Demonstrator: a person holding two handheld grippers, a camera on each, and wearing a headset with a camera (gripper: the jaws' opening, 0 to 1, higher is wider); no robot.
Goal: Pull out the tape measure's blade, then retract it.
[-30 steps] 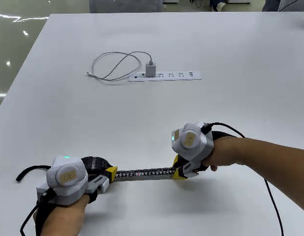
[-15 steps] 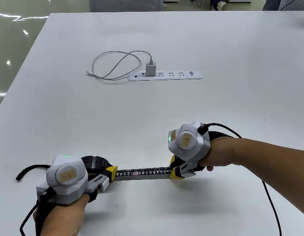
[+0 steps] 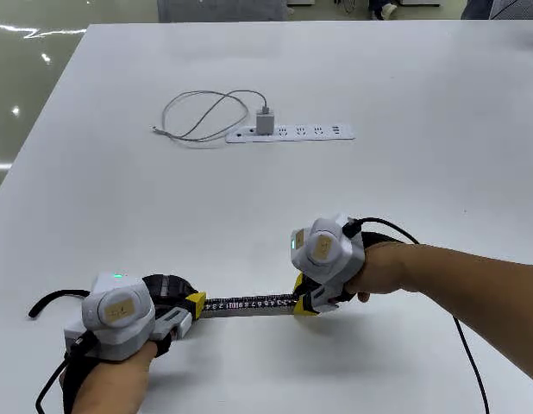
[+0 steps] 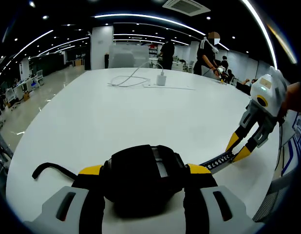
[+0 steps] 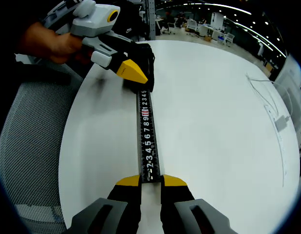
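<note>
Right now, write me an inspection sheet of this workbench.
Surface: white table, smooth and flat.
Job's things: black tape measure on the table, its blade drawn out flat between the grippers.
Clutter: power strip with a charger plugged in, on the far side.
Grippers: left gripper shut on the tape measure; right gripper shut on the blade's end.
Cables: white cable looped from the charger; black lead running from the right gripper.
Surroundings: mesh chair beside the table; people standing beyond it.
</note>
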